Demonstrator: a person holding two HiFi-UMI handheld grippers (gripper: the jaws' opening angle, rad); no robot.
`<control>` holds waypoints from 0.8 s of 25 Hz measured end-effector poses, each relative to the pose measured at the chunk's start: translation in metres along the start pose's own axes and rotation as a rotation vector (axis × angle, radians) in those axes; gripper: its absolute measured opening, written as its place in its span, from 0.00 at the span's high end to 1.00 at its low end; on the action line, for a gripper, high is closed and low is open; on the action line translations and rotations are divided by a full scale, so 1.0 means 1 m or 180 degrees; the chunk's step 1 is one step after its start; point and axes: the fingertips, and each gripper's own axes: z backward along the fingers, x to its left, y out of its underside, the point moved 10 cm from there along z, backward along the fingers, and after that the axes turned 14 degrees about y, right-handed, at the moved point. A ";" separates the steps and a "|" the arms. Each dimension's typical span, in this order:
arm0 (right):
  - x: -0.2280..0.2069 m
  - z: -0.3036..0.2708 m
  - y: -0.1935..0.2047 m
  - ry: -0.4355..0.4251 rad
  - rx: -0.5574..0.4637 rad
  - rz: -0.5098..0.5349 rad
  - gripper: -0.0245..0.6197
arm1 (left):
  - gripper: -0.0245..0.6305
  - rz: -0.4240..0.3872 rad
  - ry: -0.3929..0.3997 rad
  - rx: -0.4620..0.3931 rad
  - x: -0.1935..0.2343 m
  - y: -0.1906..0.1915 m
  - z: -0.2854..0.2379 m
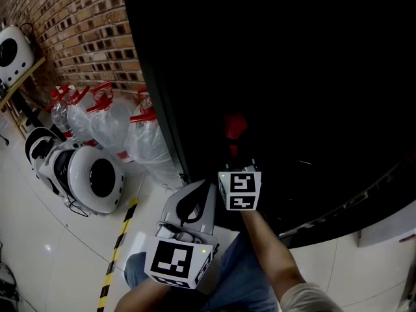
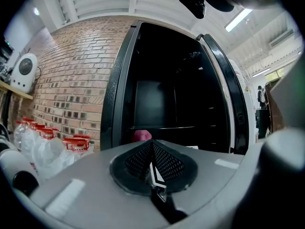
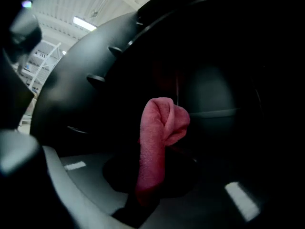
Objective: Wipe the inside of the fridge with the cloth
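Note:
The black fridge (image 1: 292, 96) stands open, and its inside is very dark. My right gripper (image 1: 235, 151) reaches into it, shut on a red cloth (image 1: 235, 127). In the right gripper view the cloth (image 3: 159, 137) stands up from the shut jaws of the right gripper (image 3: 151, 187) and folds over at its top, in front of a dim shelf (image 3: 214, 112). My left gripper (image 1: 194, 200) hangs lower, outside the fridge front. In the left gripper view the left gripper (image 2: 152, 160) is shut with nothing in it and faces the fridge opening (image 2: 167, 99). The cloth (image 2: 141, 135) shows just beyond it.
The fridge door (image 2: 229, 99) stands open at the right. Left of the fridge, plastic-wrapped bottles with red caps (image 1: 123, 125) lean against a brick wall (image 1: 78, 25). White round machines (image 1: 84, 174) sit on the pale floor, beside yellow-black tape (image 1: 117, 246).

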 end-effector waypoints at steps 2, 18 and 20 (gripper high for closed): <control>-0.005 -0.014 -0.002 0.0062 -0.0017 0.0025 0.87 | 0.95 -0.0030 0.0023 0.0002 -0.001 -0.004 -0.001; -0.042 -0.078 0.002 0.0537 0.0073 0.0311 0.87 | 0.95 -0.0107 0.0047 0.0039 -0.001 -0.014 0.000; -0.053 -0.075 0.004 0.0633 0.0082 0.0309 0.87 | 0.95 -0.0105 0.0085 0.0031 -0.001 -0.014 -0.002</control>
